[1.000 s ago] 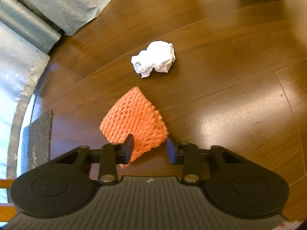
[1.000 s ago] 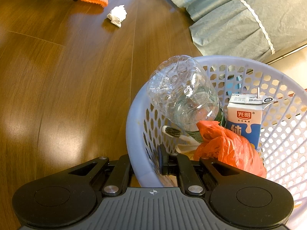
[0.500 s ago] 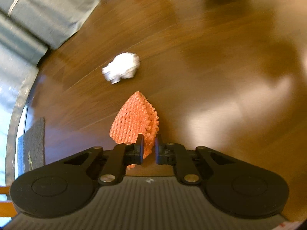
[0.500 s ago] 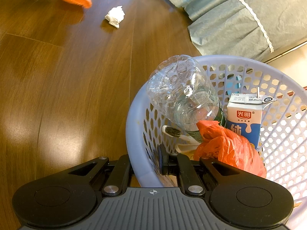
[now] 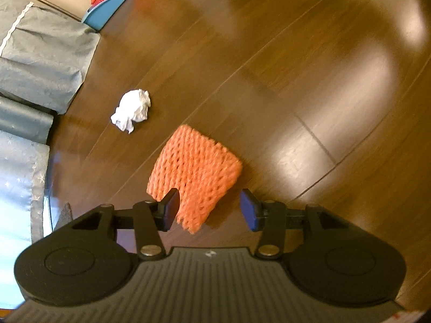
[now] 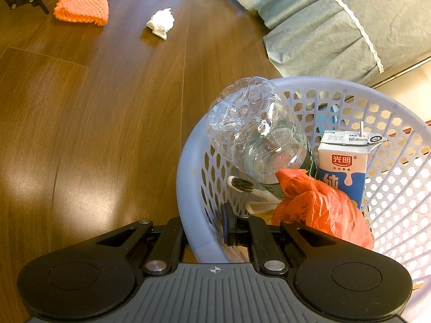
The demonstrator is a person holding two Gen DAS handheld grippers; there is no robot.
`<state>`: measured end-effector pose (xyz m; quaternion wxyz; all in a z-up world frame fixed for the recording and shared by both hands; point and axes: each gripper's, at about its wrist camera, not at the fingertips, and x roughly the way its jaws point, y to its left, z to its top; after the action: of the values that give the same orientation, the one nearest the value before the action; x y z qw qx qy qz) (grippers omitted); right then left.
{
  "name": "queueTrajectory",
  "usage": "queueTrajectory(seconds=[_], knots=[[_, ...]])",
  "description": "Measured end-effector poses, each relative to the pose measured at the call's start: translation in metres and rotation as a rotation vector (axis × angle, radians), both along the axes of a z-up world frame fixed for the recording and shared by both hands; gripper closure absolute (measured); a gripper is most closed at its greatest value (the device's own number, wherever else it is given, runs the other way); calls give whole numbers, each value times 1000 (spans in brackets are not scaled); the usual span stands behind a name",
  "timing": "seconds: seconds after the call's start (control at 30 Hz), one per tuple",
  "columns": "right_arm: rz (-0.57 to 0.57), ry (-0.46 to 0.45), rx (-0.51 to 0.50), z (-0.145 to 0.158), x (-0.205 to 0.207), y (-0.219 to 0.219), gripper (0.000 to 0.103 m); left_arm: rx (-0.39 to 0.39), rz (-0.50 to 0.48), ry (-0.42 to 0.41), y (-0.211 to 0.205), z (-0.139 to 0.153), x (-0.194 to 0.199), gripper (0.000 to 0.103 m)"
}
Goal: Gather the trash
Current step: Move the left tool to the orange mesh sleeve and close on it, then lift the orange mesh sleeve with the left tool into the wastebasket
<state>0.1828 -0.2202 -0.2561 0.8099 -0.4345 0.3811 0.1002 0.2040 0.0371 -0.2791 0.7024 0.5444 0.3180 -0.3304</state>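
An orange foam net [image 5: 194, 169] lies flat on the wooden floor, its near corner between the fingers of my left gripper [image 5: 210, 206], which is open and not gripping it. A crumpled white paper ball [image 5: 132, 110] sits on the floor beyond it, to the left. In the right wrist view the net [image 6: 82, 6] and the paper ball [image 6: 160, 23] show far off at the top left. My right gripper [image 6: 204, 228] is shut on the near rim of a lilac plastic basket [image 6: 186, 161].
The basket holds a clear bottle [image 6: 256, 132], a blue-and-white milk carton [image 6: 342, 167], an orange plastic bag [image 6: 317, 207] and a toothbrush [image 6: 242, 184]. Grey-blue curtains [image 5: 40, 53] pool on the floor at the left. A blue dustpan [image 5: 107, 10] stands beyond them.
Half a second ago my left gripper was shut on the net and holding it up. It has since opened, and the net lies spread on the floor. The right gripper and basket have not moved.
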Motion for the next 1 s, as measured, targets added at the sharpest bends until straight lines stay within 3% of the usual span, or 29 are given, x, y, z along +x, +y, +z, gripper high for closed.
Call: queueTrajectory(seconds=[0.2,0.3,0.43,1.0], knots=[[1,0,0,0,-1,0,97,20,5,0,-4,-5,11,67],[1,0,-1,0,-1,0,97,32,4,7,-8,-7,11,83],[0,0,-1,0,-1,0,97,24,15,16,-10,-3,9,97],[-1,0,1,-1,-1,0,97,-50,74,61,-23,28,-3,99]])
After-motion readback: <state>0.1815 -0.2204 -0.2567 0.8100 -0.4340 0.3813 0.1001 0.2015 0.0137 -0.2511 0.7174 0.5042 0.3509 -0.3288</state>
